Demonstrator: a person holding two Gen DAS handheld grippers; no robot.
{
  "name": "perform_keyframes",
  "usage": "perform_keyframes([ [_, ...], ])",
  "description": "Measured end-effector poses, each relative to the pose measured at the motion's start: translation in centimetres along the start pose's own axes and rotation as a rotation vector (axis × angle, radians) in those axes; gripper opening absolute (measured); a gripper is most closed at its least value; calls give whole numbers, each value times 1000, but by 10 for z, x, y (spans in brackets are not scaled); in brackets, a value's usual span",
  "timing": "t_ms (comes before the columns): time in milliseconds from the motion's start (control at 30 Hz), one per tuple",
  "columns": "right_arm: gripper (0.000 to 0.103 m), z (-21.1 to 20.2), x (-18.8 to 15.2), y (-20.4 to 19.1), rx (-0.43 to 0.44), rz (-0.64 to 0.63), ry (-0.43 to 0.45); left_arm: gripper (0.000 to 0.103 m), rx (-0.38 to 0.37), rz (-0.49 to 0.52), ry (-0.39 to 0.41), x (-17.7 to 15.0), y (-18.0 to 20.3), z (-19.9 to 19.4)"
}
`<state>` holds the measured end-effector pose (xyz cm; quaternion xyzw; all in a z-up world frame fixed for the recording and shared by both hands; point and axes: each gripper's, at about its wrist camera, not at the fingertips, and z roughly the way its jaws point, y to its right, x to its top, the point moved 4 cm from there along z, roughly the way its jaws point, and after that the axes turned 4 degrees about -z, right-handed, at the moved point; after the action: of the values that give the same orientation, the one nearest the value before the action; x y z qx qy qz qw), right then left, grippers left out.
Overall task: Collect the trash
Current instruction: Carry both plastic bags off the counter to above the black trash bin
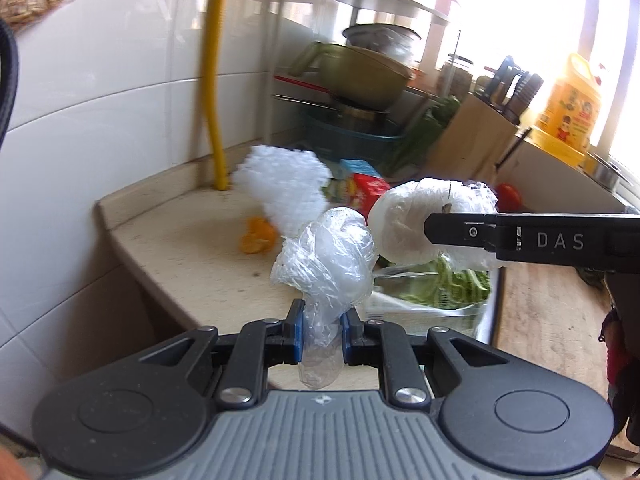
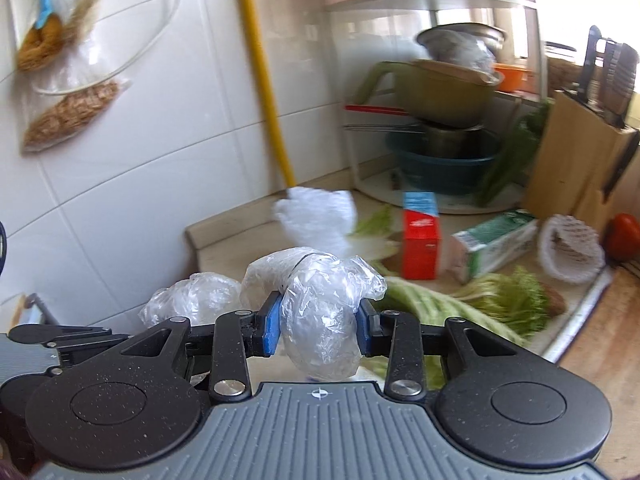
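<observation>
My left gripper [image 1: 322,320] is shut on a crumpled clear plastic bag [image 1: 326,260], held above the beige counter [image 1: 192,248]. My right gripper [image 2: 318,320] is shut on a second crumpled clear plastic bag [image 2: 320,312]; in the left wrist view that bag [image 1: 404,220] shows at the tip of the right gripper's black finger [image 1: 460,232]. The left-held bag [image 2: 192,300] appears just left of it in the right wrist view. A white foam net [image 1: 280,184] [image 2: 316,216] lies on the counter behind. Orange peel [image 1: 258,236] lies near it.
A red carton [image 2: 420,240], a green-white carton [image 2: 496,240], another foam net [image 2: 568,252], leafy greens [image 2: 500,300] and a tomato [image 2: 622,236] crowd the counter. A yellow pipe [image 1: 214,80], a dish rack with pots [image 2: 444,92], a knife block [image 2: 576,160] and an oil bottle [image 1: 568,108] stand behind.
</observation>
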<state>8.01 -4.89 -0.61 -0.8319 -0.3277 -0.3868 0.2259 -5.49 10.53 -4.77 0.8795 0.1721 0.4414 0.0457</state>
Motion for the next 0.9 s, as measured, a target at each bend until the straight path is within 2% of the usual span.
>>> perform_keyframes([
  [700, 44, 46, 2, -145, 255, -153, -11, 17, 238, -197, 84, -36, -120, -69],
  [900, 44, 69, -6, -175, 306, -190, -68, 17, 322, -267, 70, -52, -153, -78],
])
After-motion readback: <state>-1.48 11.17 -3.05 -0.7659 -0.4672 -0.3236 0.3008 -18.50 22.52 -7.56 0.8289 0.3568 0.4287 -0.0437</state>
